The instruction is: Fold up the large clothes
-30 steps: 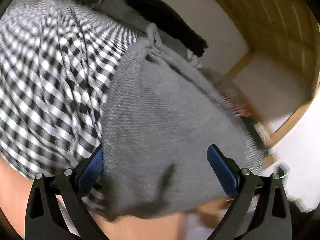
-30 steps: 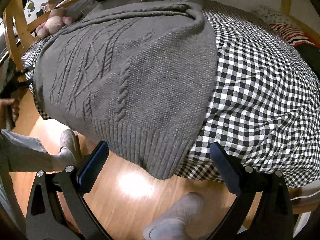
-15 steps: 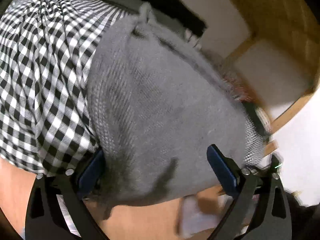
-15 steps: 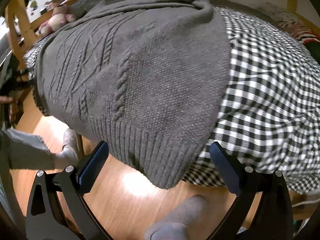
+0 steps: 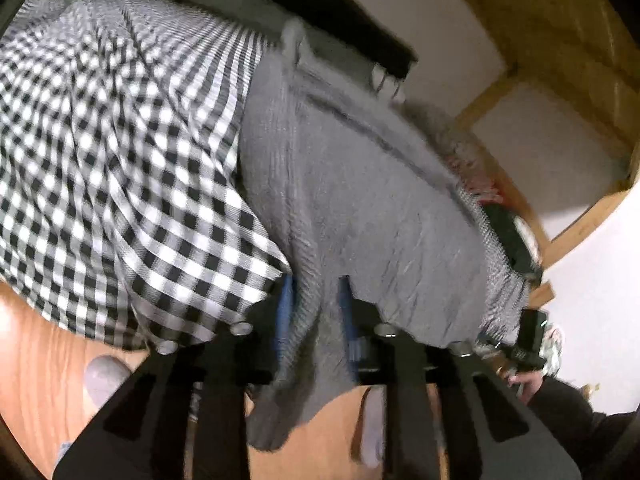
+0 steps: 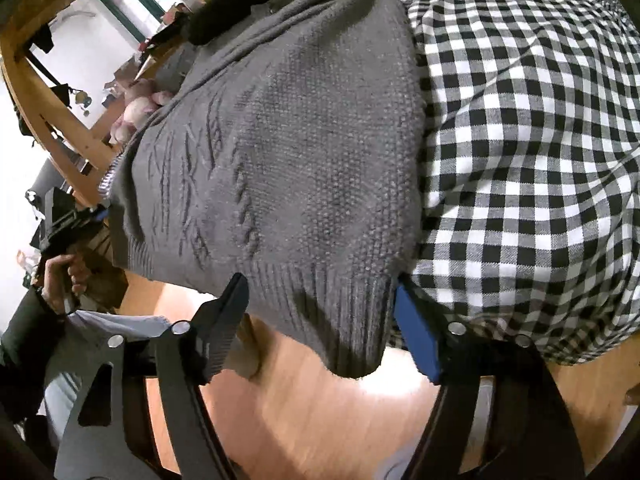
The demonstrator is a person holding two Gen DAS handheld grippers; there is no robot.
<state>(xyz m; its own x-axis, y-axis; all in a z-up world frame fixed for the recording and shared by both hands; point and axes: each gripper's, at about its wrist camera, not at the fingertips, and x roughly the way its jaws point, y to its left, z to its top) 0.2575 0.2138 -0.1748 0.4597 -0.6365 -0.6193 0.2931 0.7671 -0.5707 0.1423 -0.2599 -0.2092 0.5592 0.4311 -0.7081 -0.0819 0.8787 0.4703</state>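
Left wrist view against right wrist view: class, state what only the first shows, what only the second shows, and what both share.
Only the left wrist view: the left gripper closing on a sweater corner.
Only the right wrist view: the cable pattern, and the right gripper closing around the ribbed hem, pads not yet pressing.
Both: the grey sweater on the checked bedcover, the wooden floor.

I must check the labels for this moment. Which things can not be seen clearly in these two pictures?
- Left wrist view: the grey sweater and checked cover are motion-blurred; the knit pattern is unreadable.
- Left gripper: its jaws are closing around the hem, whose folds hide the pad contact.
- Right gripper: closing, hem corner between, pads not yet pressing.
- Right wrist view: the collar end is cut off at the top edge.
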